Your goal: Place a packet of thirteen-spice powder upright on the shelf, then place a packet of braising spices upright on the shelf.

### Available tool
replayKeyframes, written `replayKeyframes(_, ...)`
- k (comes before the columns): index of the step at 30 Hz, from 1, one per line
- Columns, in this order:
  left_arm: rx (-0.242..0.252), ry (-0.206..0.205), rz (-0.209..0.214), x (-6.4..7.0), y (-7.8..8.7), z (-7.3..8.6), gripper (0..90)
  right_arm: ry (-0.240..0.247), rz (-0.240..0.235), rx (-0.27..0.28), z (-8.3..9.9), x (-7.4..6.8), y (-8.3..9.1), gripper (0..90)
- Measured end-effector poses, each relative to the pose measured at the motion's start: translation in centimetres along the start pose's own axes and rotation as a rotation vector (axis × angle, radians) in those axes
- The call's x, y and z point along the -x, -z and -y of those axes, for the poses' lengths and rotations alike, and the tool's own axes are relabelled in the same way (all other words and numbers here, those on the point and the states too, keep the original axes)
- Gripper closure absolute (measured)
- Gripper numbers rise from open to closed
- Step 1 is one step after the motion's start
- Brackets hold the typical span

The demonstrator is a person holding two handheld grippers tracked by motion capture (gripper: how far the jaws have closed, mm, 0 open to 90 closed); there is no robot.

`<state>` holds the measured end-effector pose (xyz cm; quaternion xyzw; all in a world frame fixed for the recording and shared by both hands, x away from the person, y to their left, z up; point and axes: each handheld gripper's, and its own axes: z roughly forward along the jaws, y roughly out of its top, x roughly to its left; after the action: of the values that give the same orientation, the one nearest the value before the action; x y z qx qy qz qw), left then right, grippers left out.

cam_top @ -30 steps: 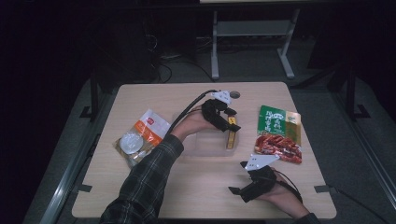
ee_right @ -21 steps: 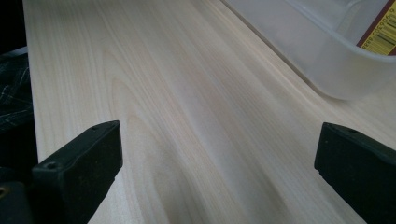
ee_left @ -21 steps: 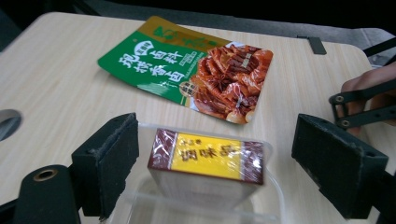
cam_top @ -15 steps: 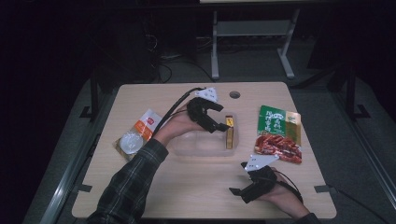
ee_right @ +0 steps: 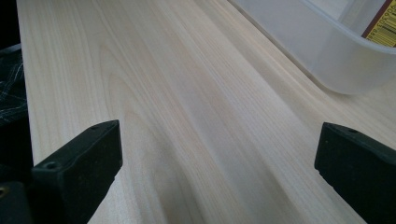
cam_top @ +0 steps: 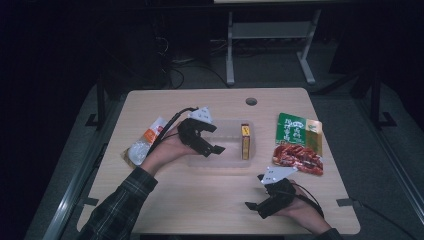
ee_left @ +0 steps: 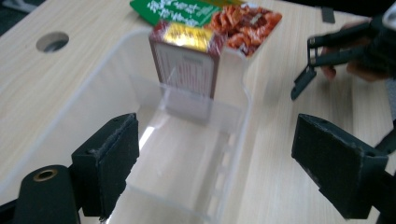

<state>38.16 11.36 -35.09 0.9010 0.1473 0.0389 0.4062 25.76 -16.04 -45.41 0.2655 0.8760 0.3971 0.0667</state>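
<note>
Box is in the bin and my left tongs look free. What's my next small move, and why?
Probably swing the left tongs toward the white-and-orange food packet by the table's left edge. The maroon box with a gold top stands in the clear plastic bin, the jaws are open and hold nothing, and that packet lies right beside the left hand.

Little is reading clearly. The green-topped snack packet, lying near the tabletop's right edge, is carrying large white characters on its green band, seen also in the left gripper view, but they are too blurred to make out. The small box standing in the clear plastic container is showing a panel of fine print, illegible, and a barcode with unreadable digits in the right gripper view. The orange-and-white packet near the left edge is bearing an unreadable mark.
</note>
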Motion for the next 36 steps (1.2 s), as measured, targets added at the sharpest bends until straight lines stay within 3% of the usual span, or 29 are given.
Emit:
replayKeyframes(11, 0.0, 0.029, -0.034, 3.3, 1.7, 4.7, 15.2, -0.003, 0.002, -0.008, 0.0, 0.0, -0.1, 0.5)
replayKeyframes(13, 0.017, 0.053, -0.036, 3.9, 1.9, 5.7, 16.6, -0.004, 0.001, -0.009, 0.0, -0.1, -0.1, 0.5)
replayKeyframes(24, 0.048, 0.084, -0.091, 6.5, 3.3, 10.4, 16.5, -0.012, 0.01, -0.013, 0.0, 0.1, -0.1, 0.5)
replayKeyframes(28, 0.06, 0.105, -0.125, 7.1, 3.9, 12.0, 16.2, 0.002, 0.024, -0.01, -0.1, 0.5, 0.3, 0.5)
replayKeyframes(34, 0.058, 0.157, -0.15, 7.3, 4.7, 14.4, 16.1, -0.018, 0.08, -0.012, -0.4, 1.7, 1.1, 0.7)
replayKeyframes(36, 0.059, 0.182, -0.145, 7.2, 4.8, 14.9, 14.6, -0.029, 0.111, -0.009, -0.5, 2.5, 1.5, 5.6)
